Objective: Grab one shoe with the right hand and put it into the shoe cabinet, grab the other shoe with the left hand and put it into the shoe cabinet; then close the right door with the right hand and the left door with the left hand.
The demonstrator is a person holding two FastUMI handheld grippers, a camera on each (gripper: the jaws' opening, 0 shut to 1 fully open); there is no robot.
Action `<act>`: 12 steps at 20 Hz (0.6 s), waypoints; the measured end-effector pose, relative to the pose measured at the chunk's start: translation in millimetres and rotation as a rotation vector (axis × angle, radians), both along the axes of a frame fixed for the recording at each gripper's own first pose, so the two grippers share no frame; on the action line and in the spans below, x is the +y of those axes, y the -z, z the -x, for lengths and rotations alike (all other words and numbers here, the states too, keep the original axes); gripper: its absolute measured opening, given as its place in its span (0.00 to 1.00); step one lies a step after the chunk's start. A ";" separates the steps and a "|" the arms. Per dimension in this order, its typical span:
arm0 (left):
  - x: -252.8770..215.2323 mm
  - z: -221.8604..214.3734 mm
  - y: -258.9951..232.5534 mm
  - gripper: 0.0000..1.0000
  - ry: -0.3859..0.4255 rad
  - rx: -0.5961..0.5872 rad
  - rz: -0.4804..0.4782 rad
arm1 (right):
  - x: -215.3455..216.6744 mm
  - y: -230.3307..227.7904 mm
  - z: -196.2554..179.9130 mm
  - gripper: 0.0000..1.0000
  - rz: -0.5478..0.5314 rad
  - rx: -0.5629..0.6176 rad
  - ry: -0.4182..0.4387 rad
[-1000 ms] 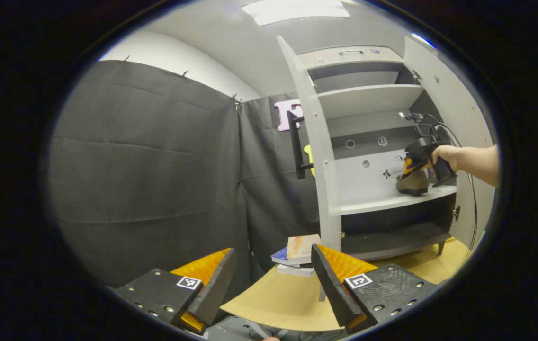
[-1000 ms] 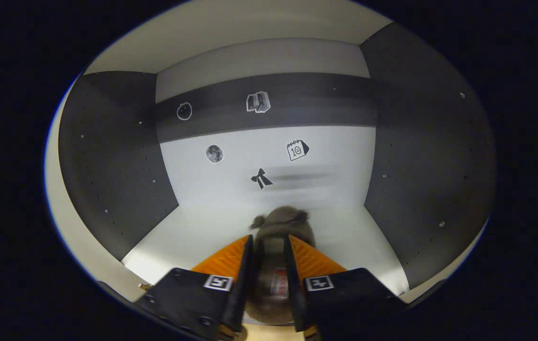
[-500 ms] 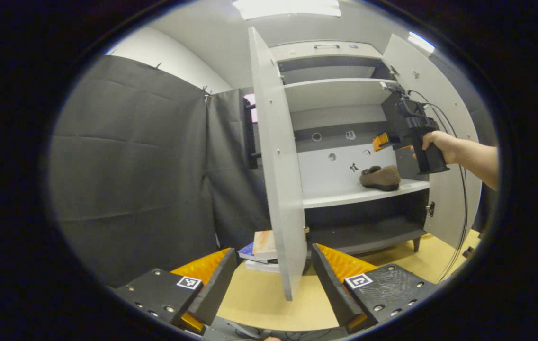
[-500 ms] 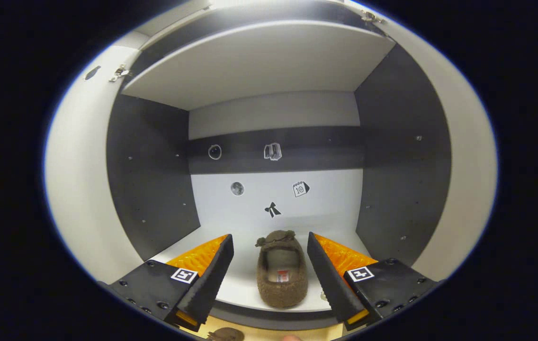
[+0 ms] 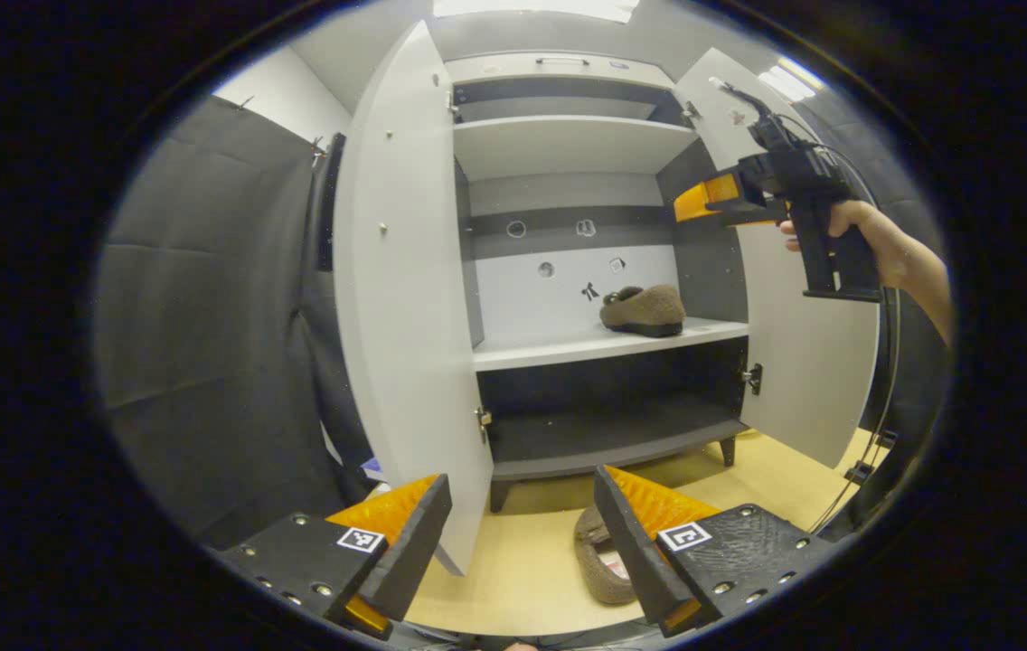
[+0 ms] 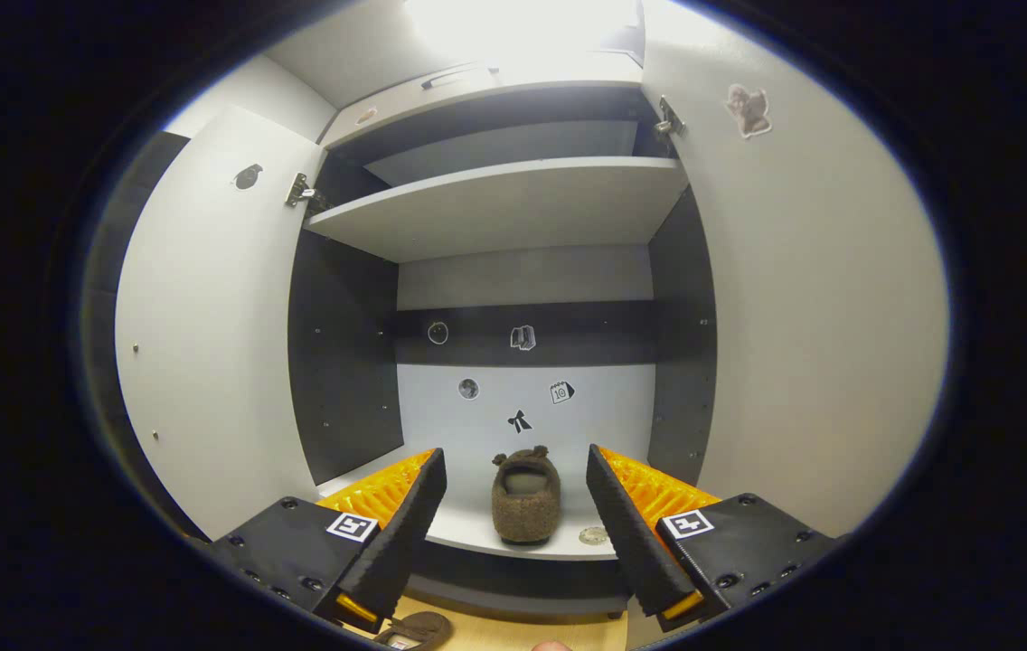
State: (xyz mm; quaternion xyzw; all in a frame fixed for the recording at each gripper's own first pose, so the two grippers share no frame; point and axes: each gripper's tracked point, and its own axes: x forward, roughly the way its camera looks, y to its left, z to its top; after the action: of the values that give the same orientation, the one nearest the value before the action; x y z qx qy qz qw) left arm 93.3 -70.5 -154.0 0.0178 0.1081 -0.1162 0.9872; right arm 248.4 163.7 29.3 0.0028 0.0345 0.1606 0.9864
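Small stickers (image 6: 519, 419) dot the back panel; black cloth (image 5: 206, 316) hangs above a wooden floor (image 5: 532, 551).

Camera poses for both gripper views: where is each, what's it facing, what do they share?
Left gripper view: low, facing the open grey cabinet; left gripper open over the brown fuzzy slipper on the floor; the hand holding the right gripper shows.
Right gripper view: at shelf height, facing inside; right gripper open.
Shared: the brown fuzzy slipper on the shelf, both doors.
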 end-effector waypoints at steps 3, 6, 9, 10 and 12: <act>-21.1 -14.0 26.3 1.00 0.059 0.041 -0.007 | -8.4 8.0 25.0 0.94 0.039 -0.018 0.001; -39.1 -27.4 58.6 1.00 0.107 0.091 -0.017 | -17.2 20.7 49.2 0.99 0.059 -0.018 0.014; -56.0 -38.1 96.9 1.00 0.146 0.162 -0.023 | -23.7 34.8 69.1 0.99 0.043 -0.002 0.024; -61.3 -40.6 109.1 0.94 0.158 0.187 -0.024 | -27.4 36.7 74.7 0.99 0.046 -0.003 0.029; -69.7 -45.9 131.9 0.94 0.181 0.223 -0.026 | -39.1 38.1 82.0 0.99 0.071 -0.029 0.059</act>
State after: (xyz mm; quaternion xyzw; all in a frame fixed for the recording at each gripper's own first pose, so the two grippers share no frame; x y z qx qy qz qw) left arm 139.2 -140.2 -285.9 0.0271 0.2166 -0.2044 0.9542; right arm 166.4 124.5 -8.7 -0.0337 0.0257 0.1299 0.9906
